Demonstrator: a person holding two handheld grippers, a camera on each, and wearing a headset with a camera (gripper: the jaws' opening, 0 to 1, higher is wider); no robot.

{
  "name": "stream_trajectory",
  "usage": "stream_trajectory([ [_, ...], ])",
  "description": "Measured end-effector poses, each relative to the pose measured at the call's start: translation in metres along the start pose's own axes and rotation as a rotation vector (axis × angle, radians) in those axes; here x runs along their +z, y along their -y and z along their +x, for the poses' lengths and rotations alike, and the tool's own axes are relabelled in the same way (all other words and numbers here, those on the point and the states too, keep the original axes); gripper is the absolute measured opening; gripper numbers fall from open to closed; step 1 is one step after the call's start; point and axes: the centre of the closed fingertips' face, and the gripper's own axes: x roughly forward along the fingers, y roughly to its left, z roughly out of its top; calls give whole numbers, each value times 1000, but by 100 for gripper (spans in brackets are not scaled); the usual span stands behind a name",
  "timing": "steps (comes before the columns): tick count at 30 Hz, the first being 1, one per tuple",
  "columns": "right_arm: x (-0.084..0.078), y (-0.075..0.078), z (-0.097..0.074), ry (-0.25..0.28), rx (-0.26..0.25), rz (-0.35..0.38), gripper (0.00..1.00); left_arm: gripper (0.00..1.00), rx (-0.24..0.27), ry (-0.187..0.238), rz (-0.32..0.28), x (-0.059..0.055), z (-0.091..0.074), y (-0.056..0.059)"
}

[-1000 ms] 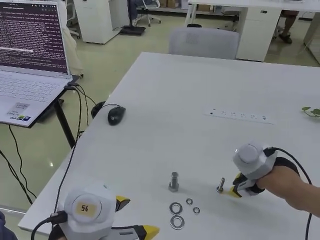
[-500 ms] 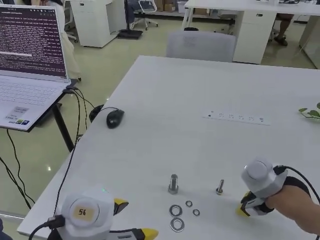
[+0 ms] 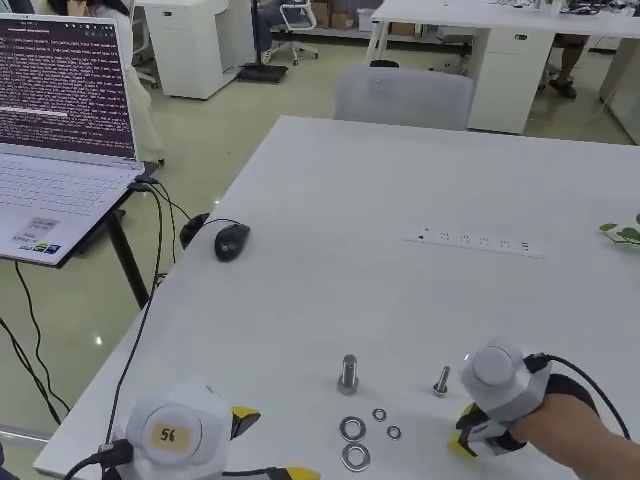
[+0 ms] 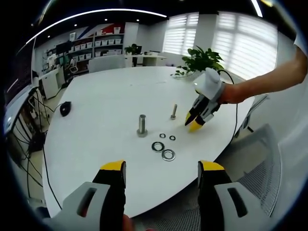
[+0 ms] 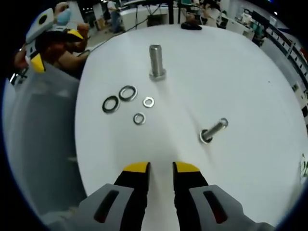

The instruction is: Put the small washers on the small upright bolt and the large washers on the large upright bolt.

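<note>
The right gripper [image 3: 462, 446] sits low over the white table [image 3: 400, 180], held by a hand with a black strap. It points in towards the parts from their right. Its jaws are drawn to a narrow gap with nothing between them. The left gripper [image 3: 275, 450] hangs at the table's near edge, and its jaws are spread wide and empty.

Just ahead of the right gripper's tips and a little to their right stands the small bolt [image 5: 214, 130], head down on the table and apart from the jaws. Ahead and to the left lie the two small washers [image 5: 148, 102] [image 5: 139, 118]. The two large washers [image 5: 128, 92] [image 5: 110, 104] lie beyond them, side by side and almost touching. All four lie flat, and neither bolt carries one. Farther ahead stands the large bolt [image 5: 156, 60], upright.

From the left gripper the large washers are nearest, then the small ones and the large bolt. The small bolt is behind and to the right, and nothing stands between either gripper and the parts. Well beyond the bolts lie a power strip [image 3: 475, 243], a black mouse [image 3: 232, 240] and an open laptop [image 3: 60, 130].

A second ago the right gripper's tips were right beside the small bolt. They have since drawn back towards the person. The washers and bolts lie as before.
</note>
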Motion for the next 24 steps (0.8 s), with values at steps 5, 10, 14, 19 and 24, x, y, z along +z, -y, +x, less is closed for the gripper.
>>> stream_trajectory([
  [5,26,-14,12,31,27,-28,20,60,-3,1,0,1,2,1],
  [10,45,-21,22,37,51,-67,20,60,-1,-2,1,2,2,1],
  [14,52,-26,26,20,58,-154,20,60,0,-2,1,2,3,1],
  [19,52,-25,27,2,54,-215,19,60,2,-3,-2,1,3,0],
  [24,51,-24,28,8,55,-232,19,60,0,-4,-3,1,5,1],
])
